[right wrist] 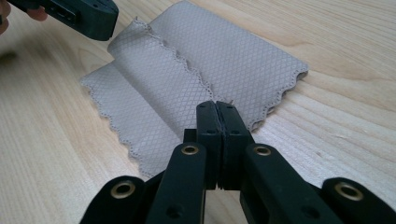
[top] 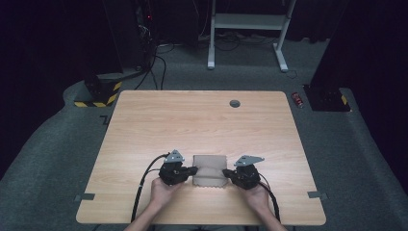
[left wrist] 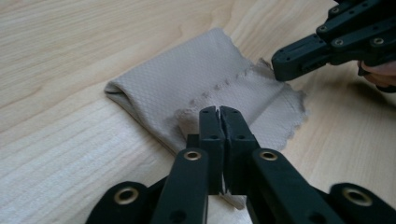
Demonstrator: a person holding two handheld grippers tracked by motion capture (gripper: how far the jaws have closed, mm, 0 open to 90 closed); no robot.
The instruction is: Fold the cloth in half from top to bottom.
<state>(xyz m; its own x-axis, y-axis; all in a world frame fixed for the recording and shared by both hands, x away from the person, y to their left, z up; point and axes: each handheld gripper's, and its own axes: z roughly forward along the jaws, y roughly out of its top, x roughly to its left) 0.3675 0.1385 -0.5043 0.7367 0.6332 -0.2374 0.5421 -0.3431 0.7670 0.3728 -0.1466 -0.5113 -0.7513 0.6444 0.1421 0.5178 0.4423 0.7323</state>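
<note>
Cloth (top: 210, 170) sits near the front edge of the surface (top: 192, 115), about mid-width, already folded: in the right gripper view a scalloped edge lies doubled across the top layer, with a lower layer sticking out on one side. Left gripper (top: 191, 170) at its left edge, right gripper (top: 227, 173) at its right edge. Fingers (left wrist: 218, 122) on the left are closed together over the cloth's near edge; can't tell if any fabric is pinched. Same on the right: fingers (right wrist: 217, 116) closed, grip unclear. I'd say one fold done, layers uneven; another fold or squaring up is probably left.
</note>
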